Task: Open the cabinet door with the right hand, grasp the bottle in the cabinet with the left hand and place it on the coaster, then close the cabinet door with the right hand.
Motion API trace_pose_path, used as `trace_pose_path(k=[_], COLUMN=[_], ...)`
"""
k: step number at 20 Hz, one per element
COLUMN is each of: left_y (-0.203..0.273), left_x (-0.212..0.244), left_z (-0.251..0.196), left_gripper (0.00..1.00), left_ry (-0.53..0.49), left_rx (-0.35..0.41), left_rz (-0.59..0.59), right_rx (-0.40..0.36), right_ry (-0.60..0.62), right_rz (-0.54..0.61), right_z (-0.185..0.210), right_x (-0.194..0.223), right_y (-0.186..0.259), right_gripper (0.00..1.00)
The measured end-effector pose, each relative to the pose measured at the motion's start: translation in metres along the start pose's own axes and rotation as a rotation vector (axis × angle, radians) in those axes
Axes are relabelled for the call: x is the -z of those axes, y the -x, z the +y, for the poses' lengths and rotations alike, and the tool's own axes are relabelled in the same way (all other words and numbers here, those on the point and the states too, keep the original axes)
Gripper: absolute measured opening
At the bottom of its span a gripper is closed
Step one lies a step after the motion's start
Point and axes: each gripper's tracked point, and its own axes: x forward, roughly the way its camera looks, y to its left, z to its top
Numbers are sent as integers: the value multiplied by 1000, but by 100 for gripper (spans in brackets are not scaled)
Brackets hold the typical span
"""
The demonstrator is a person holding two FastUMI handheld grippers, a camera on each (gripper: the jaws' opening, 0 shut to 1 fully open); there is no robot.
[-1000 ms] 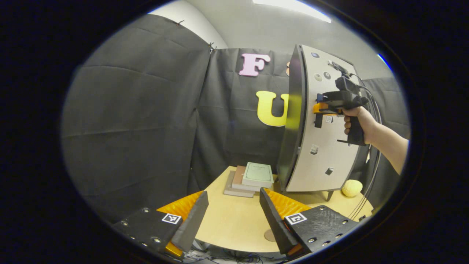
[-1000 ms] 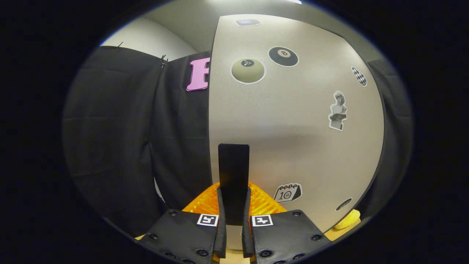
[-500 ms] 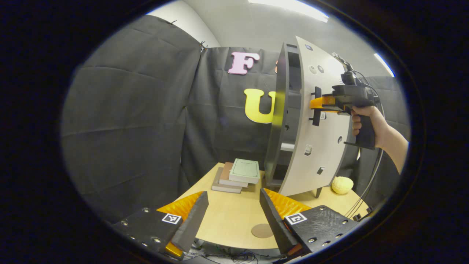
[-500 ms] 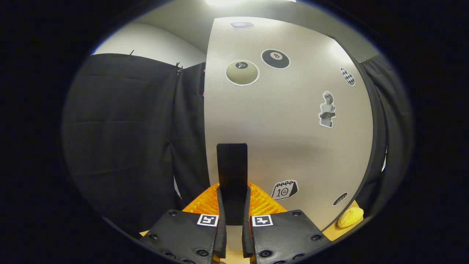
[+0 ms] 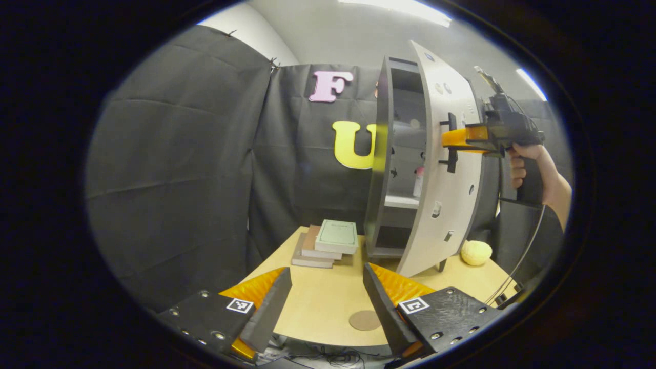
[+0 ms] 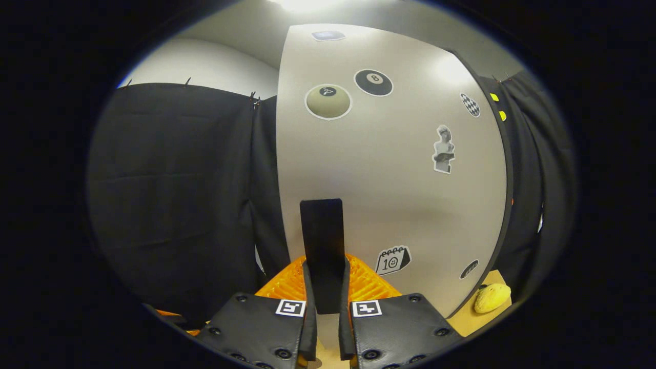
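A: Left gripper view first. What've we got?

B: Left gripper [image 5: 324, 302] low over the table [image 5: 328, 302], jaws spread wide, nothing btwn them. Coaster [image 5: 365, 320] lies on the table just ahead of its fingers. Cabinet [image 5: 382, 154] stands at the far side w/ the door [image 5: 451, 169] swung partway out. Bottle [image 5: 418, 180] upright on the middle shelf inside, small, partly cut off by the door edge. Right gripper [image 5: 450, 144] is up at the door handle [image 5: 451, 141], a hand [image 5: 530, 171] holding it. Stack of books [image 5: 328, 243] left of the cabinet, yellow ball-like thing [image 5: 476, 252] to its right.

A: Right gripper view?

B: Right gripper [image 6: 327, 287] clenched on the dark upright handle [image 6: 322, 241], a finger pressing each side. Door face [image 6: 389, 169] w/ stickers sits right behind it. Yellow thing [image 6: 492, 298] low at the right.

A: So which step?

B: Step 1, I'd say: door opening, not done. Gap looks too narrow for the left gripper yet.

A: Next?

B: Prob. keep pulling the handle along the door's arc till the shelf is clear, then left goes up and in, open, to the bottle. Watch the door edge, it's close to the bottle's line
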Motion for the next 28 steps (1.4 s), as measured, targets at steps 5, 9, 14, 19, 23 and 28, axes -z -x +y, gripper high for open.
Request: trace_pose_path(k=[5,9,14,19,23,28], left_y=[-2,-6,-18,-29,-36,-47], left_x=[4,6,5,7,13,21], left_z=[1,-2,-15,-44,-69,-96], left_gripper=[87,85,85,85,85,85], left_ry=[10,12,-23,-38,-41,-71], left_rx=[6,19,60,115,174,245], left_rz=[24,38,41,46,70,85], right_rx=[-10,-20,-25,-17,21,82], right_ry=[-18,-23,-39,-85,-75,-100], right_rz=[-3,-3,-22,-42,-69,-68], right_z=[-3,-8,-18,-25,-31,-37], right_x=[1,2,4,4,5,7], right_y=[9,17,23,40,52,69], right_gripper=[19,19,19,19,19,19])
